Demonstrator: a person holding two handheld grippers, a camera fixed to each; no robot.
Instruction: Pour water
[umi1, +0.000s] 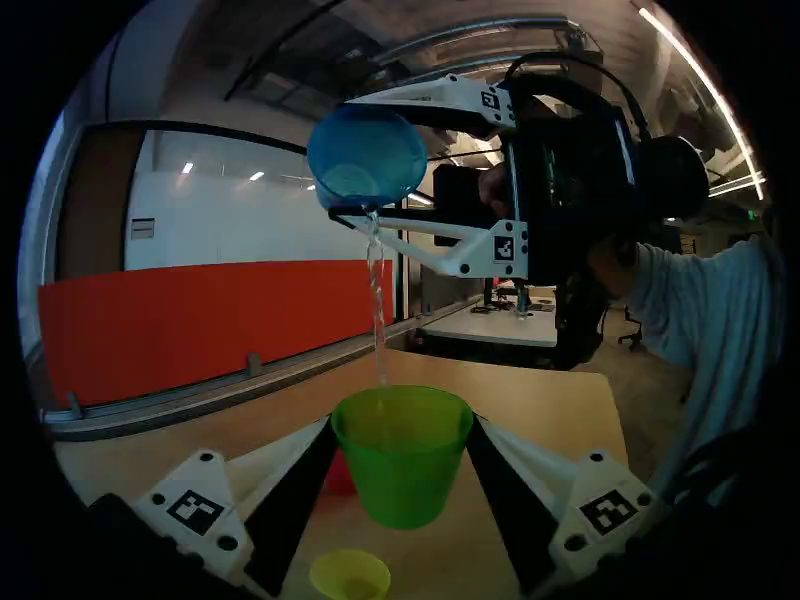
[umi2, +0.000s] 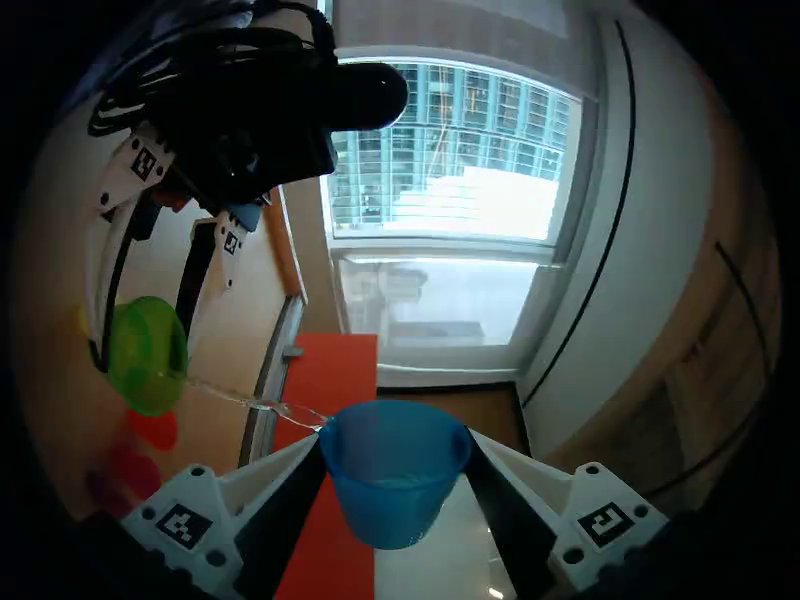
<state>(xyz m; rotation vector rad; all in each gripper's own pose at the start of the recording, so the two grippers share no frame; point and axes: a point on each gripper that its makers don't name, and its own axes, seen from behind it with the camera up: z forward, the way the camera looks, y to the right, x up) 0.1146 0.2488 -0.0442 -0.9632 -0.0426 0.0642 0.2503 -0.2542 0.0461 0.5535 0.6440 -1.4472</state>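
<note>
Gap between blue cup (umi1: 366, 156) above and green cup (umi1: 402, 455) below: open air, crossed by the water stream (umi1: 376, 300). Left of the stream, free passage over the table (umi1: 540, 400) toward the orange wall (umi1: 200, 320). Right of the stream, blocked up high by the right gripper (umi1: 345, 158) and the sleeve (umi1: 700, 320) behind it. Green cup fills the span between the left gripper (umi1: 400, 428) fingers; no way through. Beneath it, yellow cup (umi1: 349, 575) and red cup (umi1: 340, 472) stand near each other on the table. Far right tabletop bare, passable low.

Dim indoor light, window (umi2: 455, 160) glare, warped edges.
</note>
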